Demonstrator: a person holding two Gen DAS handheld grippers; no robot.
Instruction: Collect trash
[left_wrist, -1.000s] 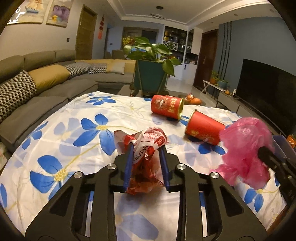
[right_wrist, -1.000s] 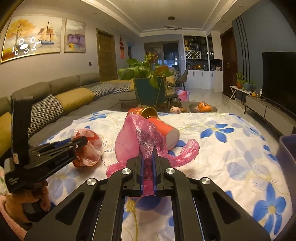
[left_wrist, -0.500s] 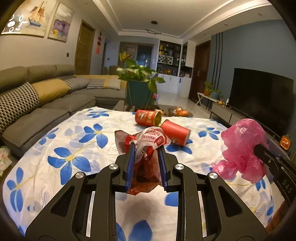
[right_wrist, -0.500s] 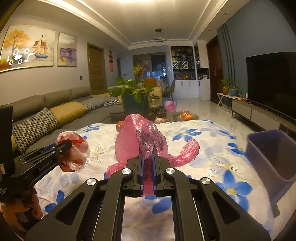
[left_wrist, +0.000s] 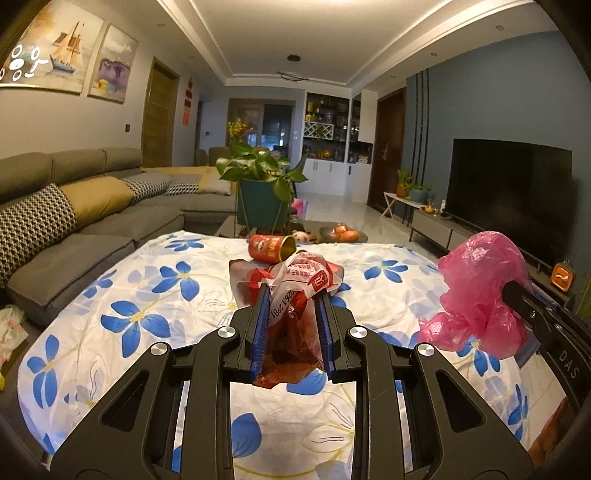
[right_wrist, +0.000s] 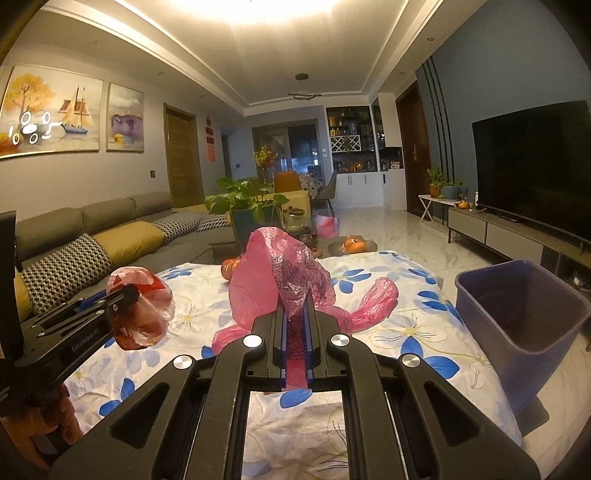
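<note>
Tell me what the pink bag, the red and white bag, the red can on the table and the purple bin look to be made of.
Pink bag: thin translucent plastic film, crinkled and glossy.
Red and white bag: thin printed plastic film, wrinkled and semi-transparent.
Red can: probably metal, given its shiny gold inside; its printed outside leaves card possible.
Purple bin: likely moulded rigid plastic, with smooth, slightly glossy walls.

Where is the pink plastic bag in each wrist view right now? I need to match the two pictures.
Left wrist view: the pink plastic bag is at the right edge, clamped in the right gripper that reaches in from the side.
Right wrist view: the same bag is at centre, bunched up from between the right gripper's closed fingers.
Shared landmark: the potted plant beyond the flowered cloth.
</note>
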